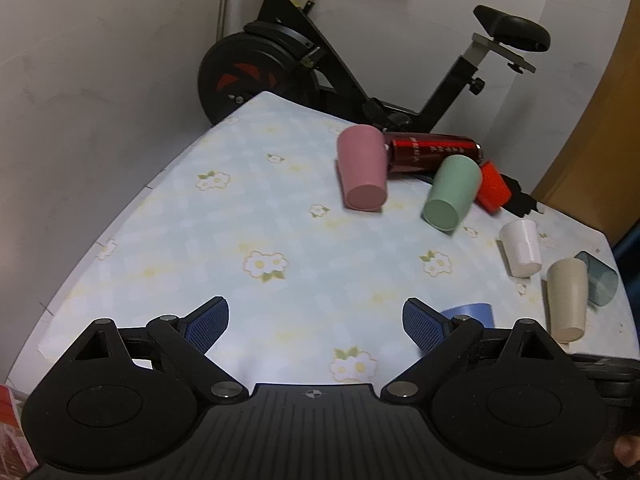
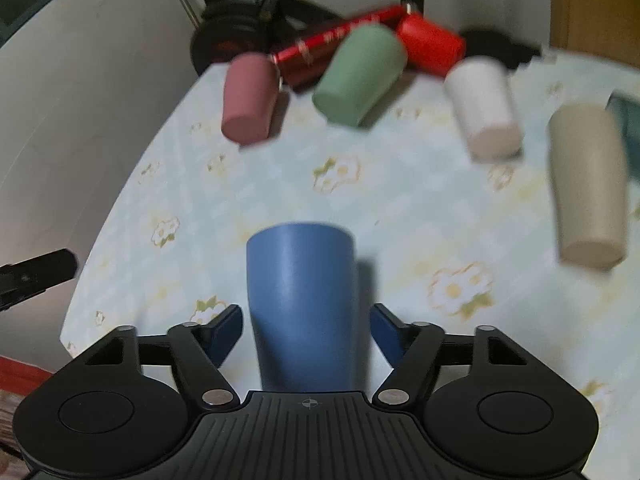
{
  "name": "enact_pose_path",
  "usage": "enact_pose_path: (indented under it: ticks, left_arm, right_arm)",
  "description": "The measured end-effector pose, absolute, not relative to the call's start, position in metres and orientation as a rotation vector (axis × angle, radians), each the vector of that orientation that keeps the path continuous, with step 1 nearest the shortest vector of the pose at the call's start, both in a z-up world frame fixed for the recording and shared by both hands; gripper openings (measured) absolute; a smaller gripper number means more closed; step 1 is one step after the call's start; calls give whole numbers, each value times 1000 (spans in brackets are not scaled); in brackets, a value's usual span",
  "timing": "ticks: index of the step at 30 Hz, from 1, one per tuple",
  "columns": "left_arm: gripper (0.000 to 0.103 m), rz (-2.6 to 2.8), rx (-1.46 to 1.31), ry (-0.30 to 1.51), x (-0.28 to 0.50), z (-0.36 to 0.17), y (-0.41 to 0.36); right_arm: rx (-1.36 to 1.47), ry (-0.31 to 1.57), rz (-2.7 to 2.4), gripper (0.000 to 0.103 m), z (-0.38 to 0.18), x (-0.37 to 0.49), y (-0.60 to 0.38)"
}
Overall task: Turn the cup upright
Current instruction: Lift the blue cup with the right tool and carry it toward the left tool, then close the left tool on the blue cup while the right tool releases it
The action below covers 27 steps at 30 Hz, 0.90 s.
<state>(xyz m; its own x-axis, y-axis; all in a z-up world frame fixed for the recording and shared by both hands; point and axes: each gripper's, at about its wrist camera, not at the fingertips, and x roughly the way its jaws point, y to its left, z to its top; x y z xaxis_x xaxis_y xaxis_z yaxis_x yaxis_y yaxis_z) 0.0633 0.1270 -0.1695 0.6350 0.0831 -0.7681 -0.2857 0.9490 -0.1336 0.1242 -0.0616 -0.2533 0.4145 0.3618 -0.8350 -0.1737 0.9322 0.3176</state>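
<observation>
Right wrist view | floral-cloth worktop (image 2: 248,184) | matte blue plastic cup (image 2: 302,300) upside down, nearer than the pink, green, white cups | right gripper (image 2: 306,330) fingers spread, straddling the blue cup, likely for grasping | left gripper (image 1: 316,326) fingers apart, empty, beside it

Open desk (image 1: 280,220) lies ahead of my left hand-held gripper (image 1: 316,322). Farther back, the pink cup (image 1: 362,172), green cup (image 1: 452,192) and red bottle (image 1: 434,152) crowd together, blocking passage.

The left camera looks from high and far back over the worktop (image 1: 168,240). The right camera sits low, close behind the blue cup (image 2: 300,300). Both see the pink cup (image 1: 362,172) and green cup (image 1: 450,194).
</observation>
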Motion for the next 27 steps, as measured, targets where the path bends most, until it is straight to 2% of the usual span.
enact_pose_path:
  ticks: [13,27]
  left_arm:
    - [95,53,-285,955,91,-198,68]
    - [95,34,-302,1118,134,-248,30]
  right_arm:
    - [175,929,111,76,-225,98,-162]
    - [214,869,-19,76,-224,87,-219]
